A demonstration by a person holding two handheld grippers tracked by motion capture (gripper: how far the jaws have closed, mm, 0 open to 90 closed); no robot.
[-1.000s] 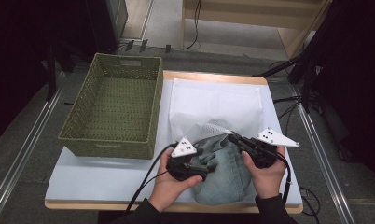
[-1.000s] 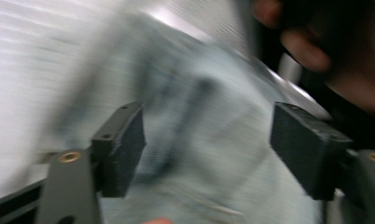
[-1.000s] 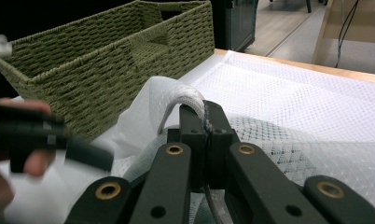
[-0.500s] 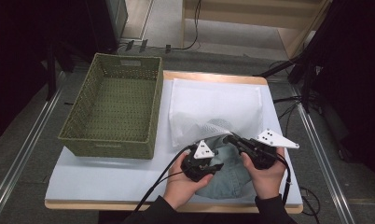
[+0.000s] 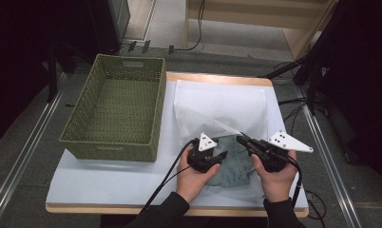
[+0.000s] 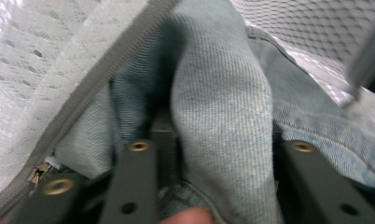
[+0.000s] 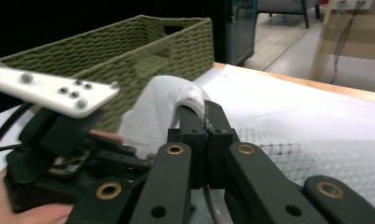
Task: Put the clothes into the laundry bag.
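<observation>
Stuffing of a folded denim garment (image 5: 232, 164) into a white mesh laundry bag (image 5: 217, 107) is judged to be the work in hand. Nearest the person, at the near right of the surface (image 5: 108, 183), the left tongs (image 5: 222, 156) are seen bearing on the denim. In the left gripper view a thick ridge of faded blue denim (image 6: 223, 116) sits between the two jaws; the jaws have just been opening a little, and whether the pads press the cloth at this instant cannot be told. The grey zipper tape (image 6: 97, 79) of the bag runs diagonally over the cloth, with the pull (image 6: 38, 172) at its near end.

Just to the right, the right tongs (image 5: 240, 139) are pressed together on the bag's mouth edge; in the right gripper view a white fold of mesh (image 7: 185, 95) is pinched between the jaw tips (image 7: 206, 116) and lifted, so that the opening is held up.

Handling notes: the denim is judged soft but bulky, moderately heavy for cloth, with a coarse twill weave and stitched seams; a bunched fold or seam is the best hold. The mesh is light, limp and perforated, likely to slip or collapse; the taped zipper hem is the firmer hold.

Farther off, the bag lies flat toward the far right. At far left a rectangular green woven basket (image 5: 115, 111) stands empty.
</observation>
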